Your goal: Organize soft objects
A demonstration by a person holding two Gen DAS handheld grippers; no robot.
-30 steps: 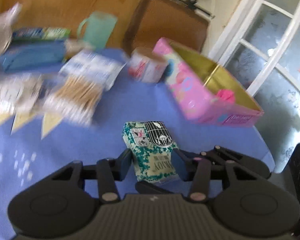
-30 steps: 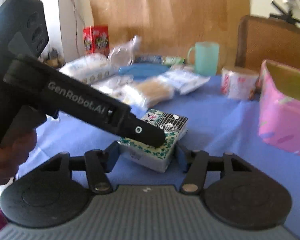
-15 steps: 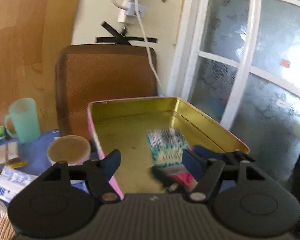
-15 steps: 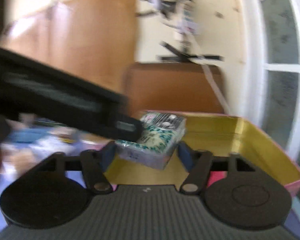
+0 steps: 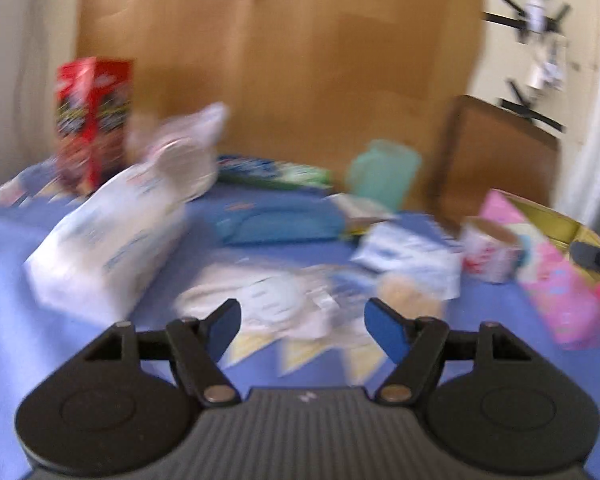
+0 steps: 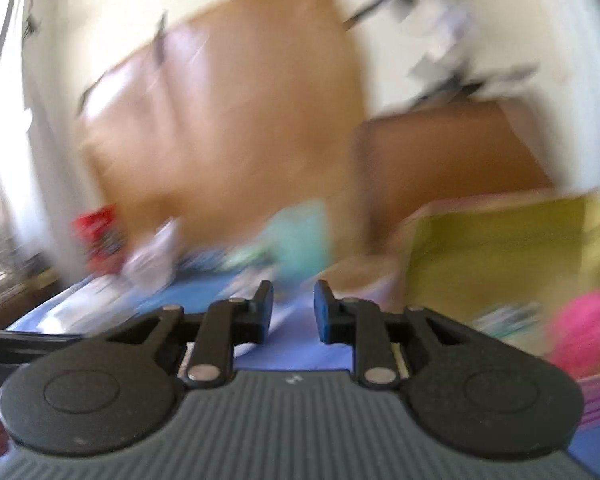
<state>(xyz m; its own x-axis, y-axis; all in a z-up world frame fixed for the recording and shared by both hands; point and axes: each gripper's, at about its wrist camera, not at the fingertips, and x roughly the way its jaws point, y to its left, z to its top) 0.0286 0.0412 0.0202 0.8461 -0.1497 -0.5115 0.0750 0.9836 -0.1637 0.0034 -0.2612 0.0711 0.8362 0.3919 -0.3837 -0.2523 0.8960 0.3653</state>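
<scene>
Left wrist view: left gripper (image 5: pixel 302 322), spread and empty, faces a blurred white soft pack (image 5: pixel 108 248) at ten o'clock, probably nearest; right gripper's (image 6: pixel 294 312) jaws, just narrowing, hold nothing.

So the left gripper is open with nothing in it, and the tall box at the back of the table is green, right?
Not quite. The left gripper is open with nothing between its fingers, but the tall box at the back of the table is red, not green. The left wrist view shows it, blurred but clearly red.
</scene>
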